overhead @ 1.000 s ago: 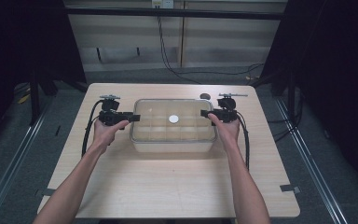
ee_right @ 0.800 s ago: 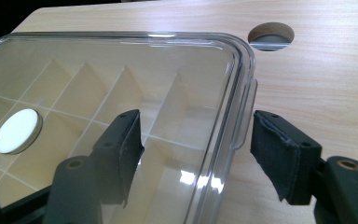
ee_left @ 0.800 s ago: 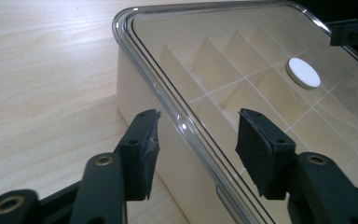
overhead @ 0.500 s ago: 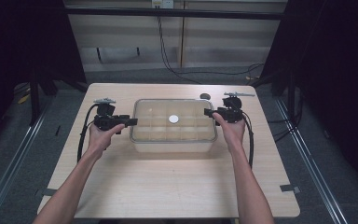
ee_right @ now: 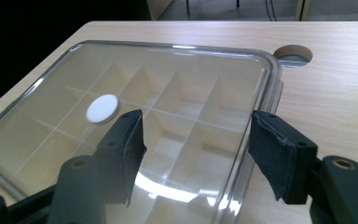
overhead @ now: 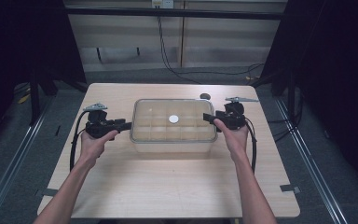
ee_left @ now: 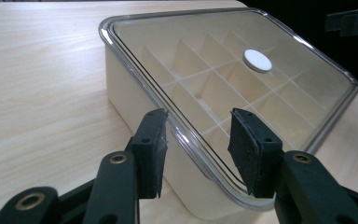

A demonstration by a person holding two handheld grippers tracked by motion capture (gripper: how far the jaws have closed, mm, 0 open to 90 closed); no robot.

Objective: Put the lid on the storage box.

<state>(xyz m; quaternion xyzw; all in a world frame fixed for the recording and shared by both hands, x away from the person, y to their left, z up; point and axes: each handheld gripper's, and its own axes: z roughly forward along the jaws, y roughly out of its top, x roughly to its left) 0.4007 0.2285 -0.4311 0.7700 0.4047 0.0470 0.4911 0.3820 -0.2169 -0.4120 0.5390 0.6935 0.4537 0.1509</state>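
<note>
High view shows our clear-lidded compartment box [overhead: 173,126] sitting mid-table [overhead: 168,186], with the left gripper [overhead: 127,125] and right gripper [overhead: 206,116] at its short ends. Our left jaws have just been closing yet stand apart astride the lid's rim [ee_left: 186,140], not pressing it; our right jaws gape wide over the opposite edge. If one side bites first or shallowly, we judge the slick lid could tilt, slip free, or drag the box.
</note>
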